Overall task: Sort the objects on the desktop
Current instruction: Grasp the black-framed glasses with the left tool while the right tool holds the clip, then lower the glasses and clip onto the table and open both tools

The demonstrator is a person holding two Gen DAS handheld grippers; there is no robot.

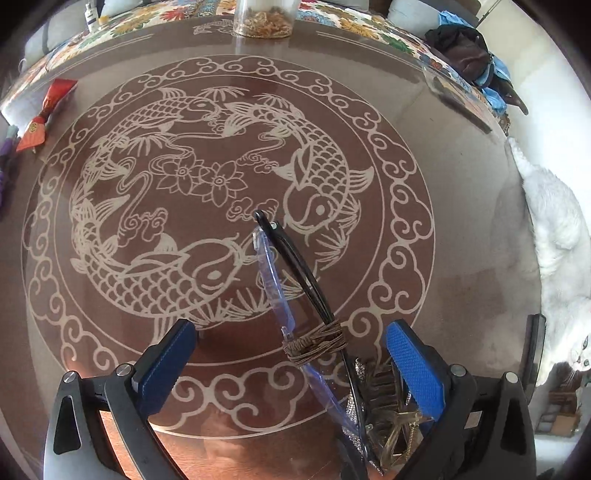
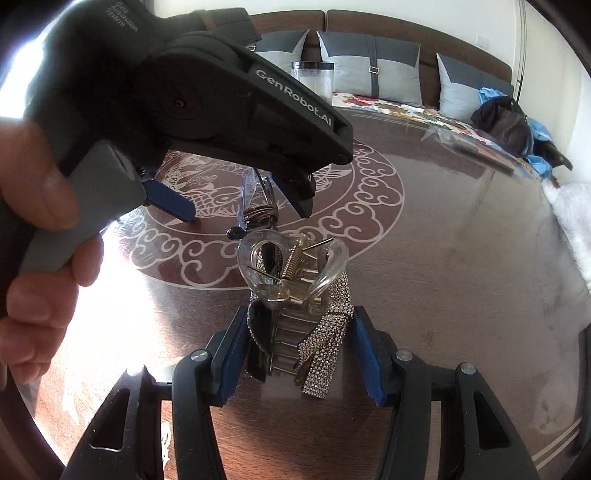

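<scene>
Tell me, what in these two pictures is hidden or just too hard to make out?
- Clear jar, left wrist view: its top is cut off by the picture's edge; the brownish contents are too small to name.
- Hair clip, right wrist view: its lower teeth sit behind the sparkly strap.
- Glasses, right wrist view: mostly hidden behind the left gripper.
- Cat, left wrist view: partly cut off by the lens edge.

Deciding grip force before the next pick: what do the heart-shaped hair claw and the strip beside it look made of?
The heart-shaped hair claw looks like clear glossy plastic, since the table shows through it, with a gold-toned coil spring, probably metal. The strip is covered in tiny sparkling stones, apparently rhinestones; its backing can't be judged. Both sit between the right tool pads.
</scene>
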